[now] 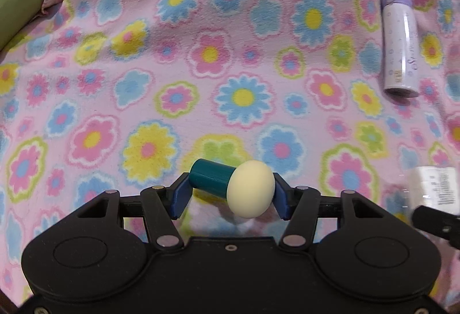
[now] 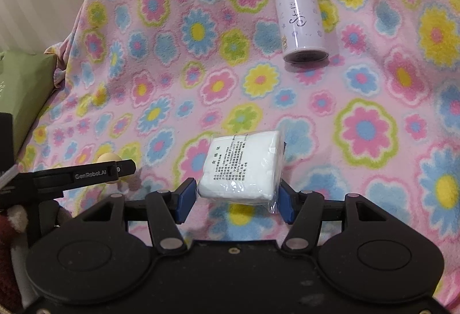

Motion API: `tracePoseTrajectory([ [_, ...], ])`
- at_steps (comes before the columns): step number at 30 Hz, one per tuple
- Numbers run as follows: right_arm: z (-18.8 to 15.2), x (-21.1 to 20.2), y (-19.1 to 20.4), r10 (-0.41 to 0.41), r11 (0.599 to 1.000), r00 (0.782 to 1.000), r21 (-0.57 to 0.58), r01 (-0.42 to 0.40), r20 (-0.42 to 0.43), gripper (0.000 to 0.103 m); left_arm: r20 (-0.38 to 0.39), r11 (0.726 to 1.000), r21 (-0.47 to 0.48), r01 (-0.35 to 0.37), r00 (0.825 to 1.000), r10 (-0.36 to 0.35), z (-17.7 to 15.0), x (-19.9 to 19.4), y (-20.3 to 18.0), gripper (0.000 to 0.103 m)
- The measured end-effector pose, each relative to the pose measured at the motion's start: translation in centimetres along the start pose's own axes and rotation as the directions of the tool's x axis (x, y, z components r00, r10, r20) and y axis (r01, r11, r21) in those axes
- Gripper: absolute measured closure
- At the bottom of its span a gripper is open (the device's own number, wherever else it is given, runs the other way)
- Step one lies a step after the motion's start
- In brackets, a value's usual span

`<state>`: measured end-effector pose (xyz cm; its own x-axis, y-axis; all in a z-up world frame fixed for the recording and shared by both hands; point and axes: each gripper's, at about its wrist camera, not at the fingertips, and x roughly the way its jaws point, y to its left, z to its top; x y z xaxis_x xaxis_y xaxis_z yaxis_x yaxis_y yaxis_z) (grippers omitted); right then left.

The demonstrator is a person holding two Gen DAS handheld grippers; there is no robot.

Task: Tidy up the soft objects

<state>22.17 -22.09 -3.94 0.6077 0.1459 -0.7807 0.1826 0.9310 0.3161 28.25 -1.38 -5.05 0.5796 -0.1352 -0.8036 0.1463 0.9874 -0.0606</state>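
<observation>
Two grabs going at once here. My right gripper is clamped on the white packet, soft and light but in slick plastic, so I'm squeezing its sides. My left gripper pinches the mushroom toy end to end. Both hang over the floral blanket; a purple bottle lies beyond.

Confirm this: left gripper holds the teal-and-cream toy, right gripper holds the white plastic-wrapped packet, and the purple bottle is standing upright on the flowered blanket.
One thing is wrong: the purple bottle is lying on its side on the flowered blanket, as the right wrist view shows. The left gripper does hold the teal-and-cream toy, and the right gripper the white plastic-wrapped packet.
</observation>
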Motion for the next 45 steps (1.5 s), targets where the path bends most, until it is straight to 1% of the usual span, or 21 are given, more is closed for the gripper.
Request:
tracePoseTrajectory([
  [9, -0.5, 0.1, 0.0, 0.027, 1.0, 0.999, 0.01, -0.027, -0.018, 0.045, 0.035, 0.999, 0.037, 0.019, 0.999, -0.02, -0.5, -3.1, -1.8, 0.048],
  [20, -0.5, -0.4, -0.2, 0.036, 0.999, 0.999, 0.02, -0.035, -0.015, 0.046, 0.038, 0.998, 0.054, 0.043, 0.998, -0.045, -1.1, -5.1, -2.6, 0.048],
  [29, -0.5, -0.5, -0.9, -0.003, 1.0, 1.0, 0.019, 0.003, -0.014, 0.047, 0.03, 0.998, 0.063, 0.005, 1.0, -0.007, -1.5, -4.6, -2.5, 0.048],
  [31, -0.5, -0.4, -1.0, -0.009, 1.0, 1.0, 0.022, 0.01, -0.016, 0.05, 0.021, 0.998, 0.055, 0.006, 1.0, -0.007, -1.6, -4.3, -2.3, 0.048],
  [36, -0.5, 0.1, -0.9, -0.028, 1.0, 0.999, 0.012, 0.028, -0.023, 0.05, 0.016, 0.999, 0.046, 0.011, 1.0, -0.012, -1.7, -4.0, -1.9, 0.048],
  [37, -0.5, 0.1, -0.8, -0.04, 0.999, 0.999, 0.009, 0.04, -0.022, 0.046, 0.015, 0.999, 0.043, 0.012, 1.0, -0.013, -1.8, -4.0, -1.8, 0.048],
  [38, -0.5, 0.1, -0.6, -0.052, 0.999, 0.998, 0.008, 0.052, -0.017, 0.034, 0.016, 0.999, 0.042, 0.012, 1.0, -0.013, -1.8, -4.0, -1.8, 0.048],
  [41, -0.5, 0.1, -0.1, -0.074, 0.997, 0.997, -0.024, 0.074, 0.006, 0.017, 0.012, 0.999, 0.041, 0.013, 1.0, -0.013, -2.0, -3.8, -1.6, 0.048],
  [43, -0.5, 0.3, 0.4, -0.082, 0.995, 0.997, -0.061, 0.082, 0.008, 0.013, 0.006, 0.999, 0.037, 0.016, 1.0, -0.016, -2.1, -3.7, -1.4, 0.048],
  [45, -0.5, 0.7, 1.0, -0.101, 0.99, 0.995, -0.097, 0.101, 0.003, 0.011, 0.002, 0.999, 0.03, 0.02, 1.0, -0.02, -2.2, -3.6, -1.3, 0.048],
])
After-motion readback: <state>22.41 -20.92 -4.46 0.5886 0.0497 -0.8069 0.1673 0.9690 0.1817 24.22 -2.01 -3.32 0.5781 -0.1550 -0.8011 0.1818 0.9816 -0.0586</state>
